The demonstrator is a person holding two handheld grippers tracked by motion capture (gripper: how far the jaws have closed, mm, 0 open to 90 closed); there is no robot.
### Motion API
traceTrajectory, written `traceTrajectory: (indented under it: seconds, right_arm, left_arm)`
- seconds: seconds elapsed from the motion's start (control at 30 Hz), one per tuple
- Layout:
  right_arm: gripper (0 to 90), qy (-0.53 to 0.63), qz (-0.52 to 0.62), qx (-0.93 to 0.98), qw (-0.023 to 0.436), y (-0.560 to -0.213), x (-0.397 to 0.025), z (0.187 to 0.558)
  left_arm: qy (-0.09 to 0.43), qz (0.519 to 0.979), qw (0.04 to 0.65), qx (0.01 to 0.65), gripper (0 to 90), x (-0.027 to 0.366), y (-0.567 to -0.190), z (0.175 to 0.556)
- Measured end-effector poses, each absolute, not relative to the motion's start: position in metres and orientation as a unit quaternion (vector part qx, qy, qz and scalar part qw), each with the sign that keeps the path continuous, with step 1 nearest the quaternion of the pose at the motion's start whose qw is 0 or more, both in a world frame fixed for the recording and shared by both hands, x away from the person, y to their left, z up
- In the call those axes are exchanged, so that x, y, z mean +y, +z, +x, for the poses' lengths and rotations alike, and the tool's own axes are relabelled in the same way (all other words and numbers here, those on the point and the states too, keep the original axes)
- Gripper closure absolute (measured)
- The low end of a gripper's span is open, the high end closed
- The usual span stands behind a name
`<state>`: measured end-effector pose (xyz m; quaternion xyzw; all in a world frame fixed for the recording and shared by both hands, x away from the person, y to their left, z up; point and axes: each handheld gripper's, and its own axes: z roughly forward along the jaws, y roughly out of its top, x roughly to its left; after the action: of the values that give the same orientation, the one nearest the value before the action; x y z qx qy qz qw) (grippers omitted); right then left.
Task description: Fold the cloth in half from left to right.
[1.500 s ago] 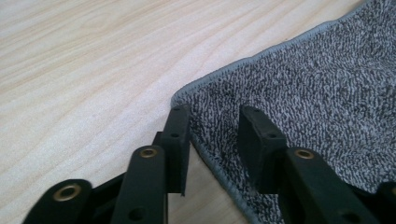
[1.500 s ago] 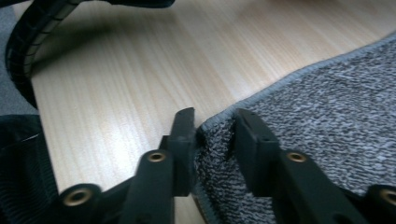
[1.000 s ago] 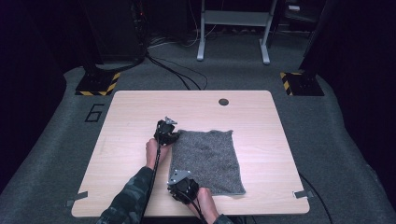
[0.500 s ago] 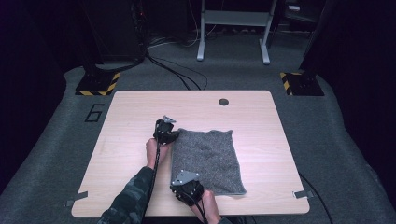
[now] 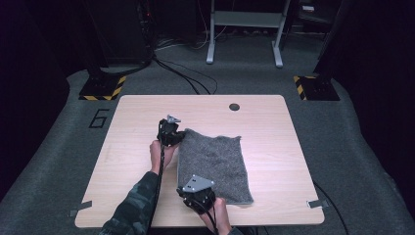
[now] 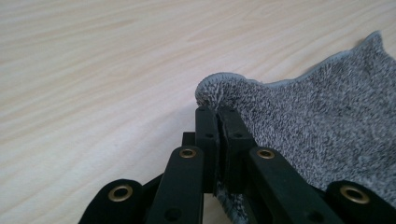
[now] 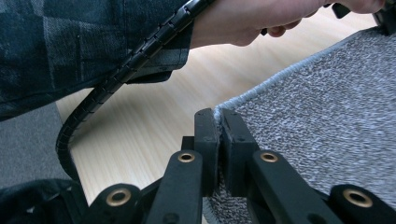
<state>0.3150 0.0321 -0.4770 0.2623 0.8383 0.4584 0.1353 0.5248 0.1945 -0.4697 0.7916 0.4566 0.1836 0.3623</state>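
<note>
High view: fixed above the person's side, looking forward and down over the whole worktop (image 5: 274, 147).
Left gripper view: very close, low along its jaws.
Right gripper view: equally close.
Shared: grey cloth (image 5: 215, 164).

You wore a dark plaid sleeve (image 7: 70, 46); your black two-jaw grippers (image 6: 217, 114) had brass-ringed screw holes, a ribbed black cable (image 7: 116, 77) and a grey three-cornered plate (image 5: 197, 184).

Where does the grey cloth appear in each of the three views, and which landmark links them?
High view: grey cloth lies on the table's near centre, between both grippers.
Left gripper view: right side, its curled corner pinched in the fingers.
Right gripper view: right half, corner pinched likewise.
Shared landmark: the cloth's stitched edge.
</note>
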Motion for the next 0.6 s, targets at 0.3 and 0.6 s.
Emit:
traceTrajectory:
  seconds: [0.3, 0.6]
  right_arm:
    - [86.0, 0.495, 0.247, 0.820, 0.147, -0.450, 0.043, 0.317]
    - [85.7, 0.498, 0.254, 0.815, 0.152, -0.448, 0.039, 0.315]
  left_arm:
    - [0.221, 0.790, 0.357, 0.447, 87.3, 0.206, -0.429, 0.522]
    - [0.224, 0.800, 0.348, 0.434, 87.2, 0.192, -0.420, 0.524]
